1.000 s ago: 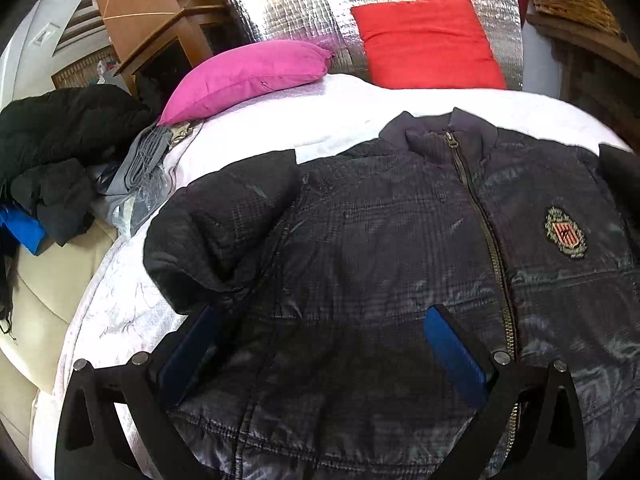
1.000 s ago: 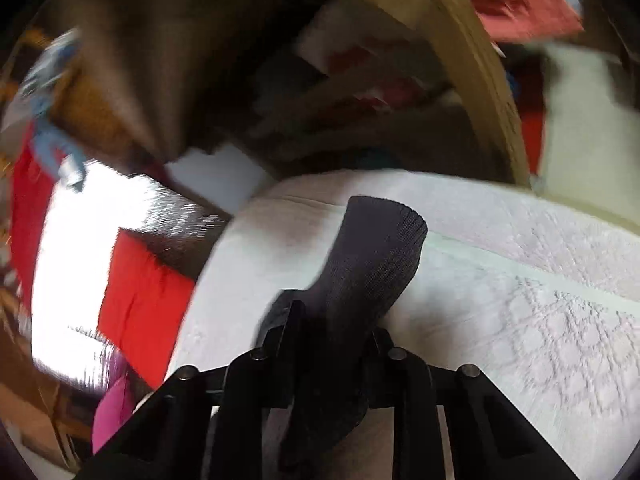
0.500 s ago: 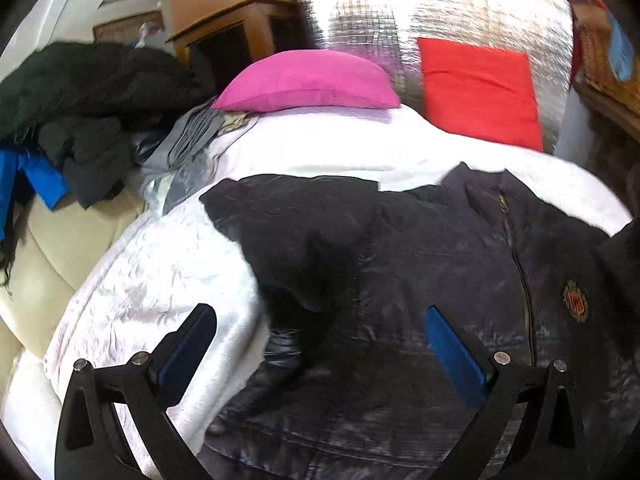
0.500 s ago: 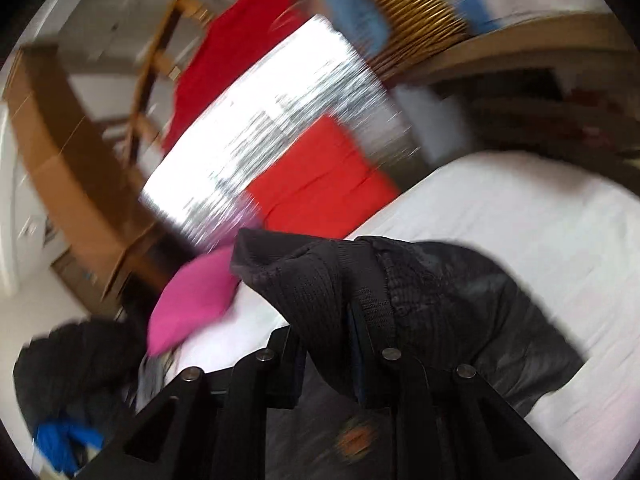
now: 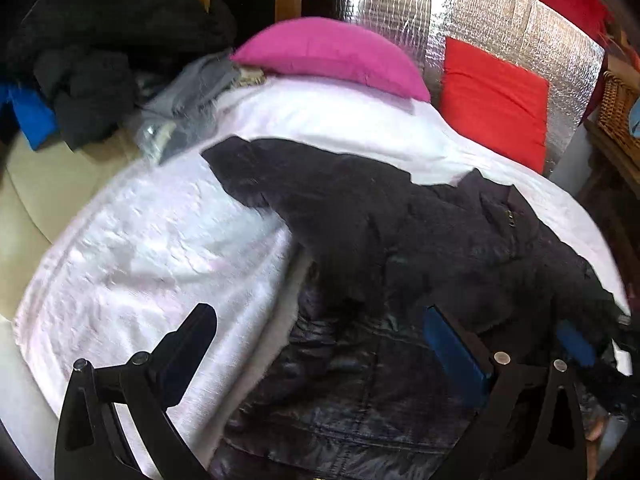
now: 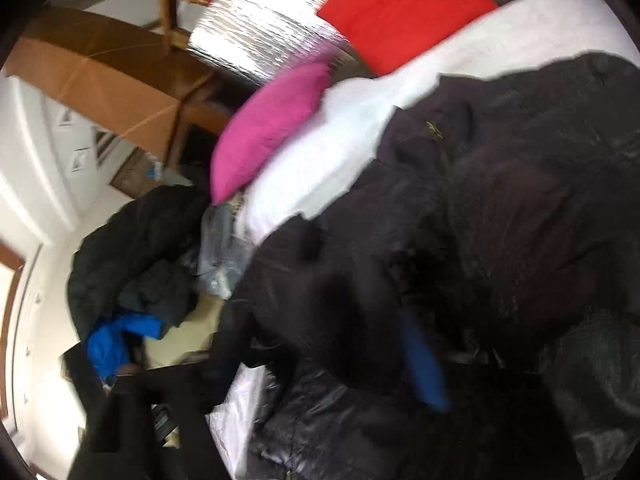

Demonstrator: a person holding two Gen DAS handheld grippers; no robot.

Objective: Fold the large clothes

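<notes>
from the left wrist, the left gripper hangs with its jaws spread wide, gripping nothing, above the dark jacket lying on the white bed cover, a sleeve folded across its chest. from the right wrist, blurred, the right gripper is opening over that jacket, no fabric pinched.

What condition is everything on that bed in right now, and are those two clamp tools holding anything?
Jacket: lying flat on the bed, zipped, both sleeves folded across its front.
Left gripper: open, holding nothing.
Right gripper: jaws opening, blurred, sleeve lying beyond them.
Pink pillow: lying at the bed's head.
Dark clothes pile: heaped, unfolded.
</notes>
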